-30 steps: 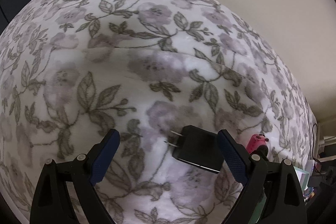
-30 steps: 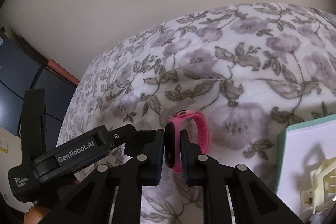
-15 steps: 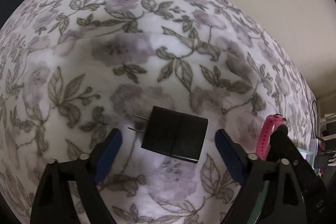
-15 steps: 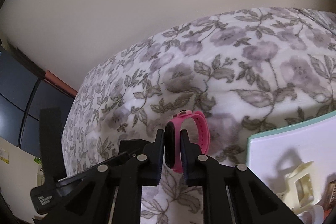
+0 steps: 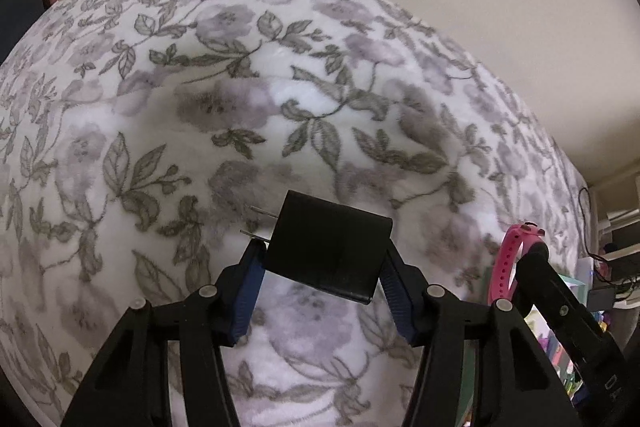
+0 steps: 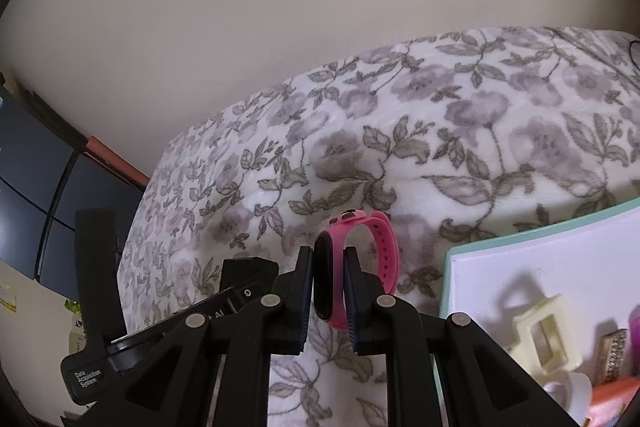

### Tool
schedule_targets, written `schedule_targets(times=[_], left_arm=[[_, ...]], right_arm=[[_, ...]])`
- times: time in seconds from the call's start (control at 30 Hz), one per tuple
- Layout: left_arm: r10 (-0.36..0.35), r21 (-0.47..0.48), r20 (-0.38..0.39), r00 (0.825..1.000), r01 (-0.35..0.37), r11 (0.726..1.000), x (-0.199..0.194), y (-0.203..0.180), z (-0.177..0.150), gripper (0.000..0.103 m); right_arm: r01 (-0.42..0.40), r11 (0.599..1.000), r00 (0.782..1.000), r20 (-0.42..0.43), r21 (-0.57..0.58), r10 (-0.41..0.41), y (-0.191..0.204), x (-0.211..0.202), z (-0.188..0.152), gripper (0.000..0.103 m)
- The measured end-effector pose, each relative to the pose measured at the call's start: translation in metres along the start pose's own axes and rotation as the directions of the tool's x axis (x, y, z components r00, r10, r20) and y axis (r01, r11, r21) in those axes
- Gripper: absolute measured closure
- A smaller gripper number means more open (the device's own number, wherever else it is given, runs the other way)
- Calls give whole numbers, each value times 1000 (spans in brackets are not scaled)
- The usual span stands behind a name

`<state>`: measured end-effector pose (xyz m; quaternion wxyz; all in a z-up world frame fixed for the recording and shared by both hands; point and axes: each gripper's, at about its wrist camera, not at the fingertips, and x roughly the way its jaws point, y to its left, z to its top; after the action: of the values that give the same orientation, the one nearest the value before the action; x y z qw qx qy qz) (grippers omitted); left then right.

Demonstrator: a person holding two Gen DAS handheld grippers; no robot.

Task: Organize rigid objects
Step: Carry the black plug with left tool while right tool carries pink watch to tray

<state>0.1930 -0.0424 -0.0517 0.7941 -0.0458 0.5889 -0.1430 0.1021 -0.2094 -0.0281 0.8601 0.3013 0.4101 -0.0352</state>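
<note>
The floral bed blanket [image 5: 280, 99] fills both views. At four o'clock in the right wrist view sits the teal-rimmed tray [image 6: 532, 231], showing a cream hair clip [image 6: 546, 333]; the left view shows only a sliver of it. The left claw [image 5: 324, 259] clamps the black plug adapter [image 5: 326, 251], prongs toward nine o'clock, lifted off the blanket. The right claw [image 6: 329, 287] pinches the pink fitness band [image 6: 362, 259] by its black face. Best carry each level over the tray before loosening.

"Data Acquisition System" — left hand-held gripper [image 6: 224, 311]
</note>
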Motion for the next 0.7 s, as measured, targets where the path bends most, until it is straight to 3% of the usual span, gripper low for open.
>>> schedule_targets(times=[0.33,0.57,0.7], left_arm=[[-22,64,67,998,17,998,-51,-20,-31,45],[-87,151,102,991,70,986,-83,-50,-61,45],[-117,210,118,986,90,973,-98,-67,-83,45]], right_arm=[[18,1000,998,60,18,-19,6,-67,-3,87],[17,997,995,94,73,-24,-9,-116,-21,87],[66,993,992,97,100,-76,-25,-139,-36,87]])
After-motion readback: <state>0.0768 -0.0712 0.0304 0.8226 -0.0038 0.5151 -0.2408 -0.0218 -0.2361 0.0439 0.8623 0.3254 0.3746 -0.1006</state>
